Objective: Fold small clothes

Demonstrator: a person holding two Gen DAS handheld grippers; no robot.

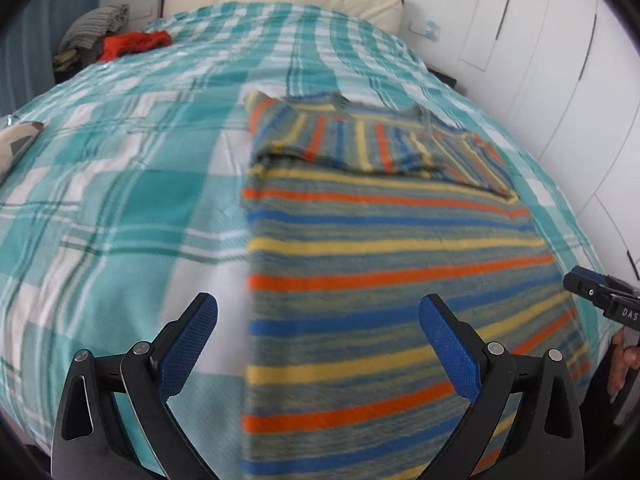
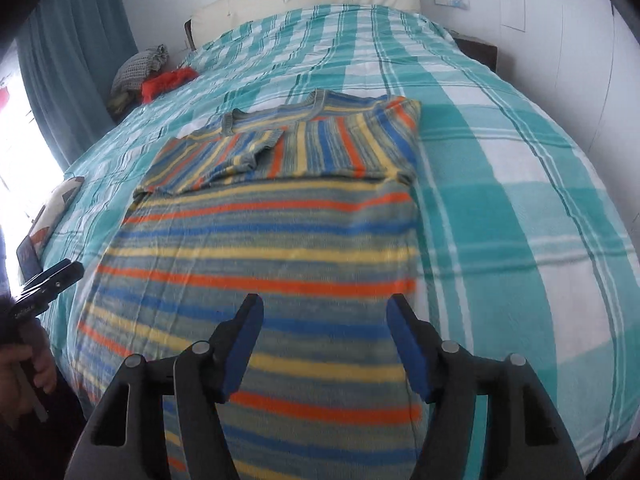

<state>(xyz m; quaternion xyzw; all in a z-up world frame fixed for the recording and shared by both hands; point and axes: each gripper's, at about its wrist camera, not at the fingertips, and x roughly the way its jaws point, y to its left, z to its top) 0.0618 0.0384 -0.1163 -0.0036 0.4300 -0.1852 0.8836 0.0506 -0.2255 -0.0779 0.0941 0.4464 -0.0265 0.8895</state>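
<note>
Striped sweater [image 2: 256, 248], sleeves folded in, flat on checked bedspread [image 2: 520, 184]; left gripper [image 1: 318, 320] and right gripper [image 2: 326, 320] both gape empty above it.

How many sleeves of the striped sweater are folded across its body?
2. The striped sweater has one sleeve folded in from the window side and the other sleeve from the wardrobe side, meeting below the collar; neither seems hidden.

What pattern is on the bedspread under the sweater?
The bedspread is a teal-and-white plaid check, clearest in the right wrist view.
</note>
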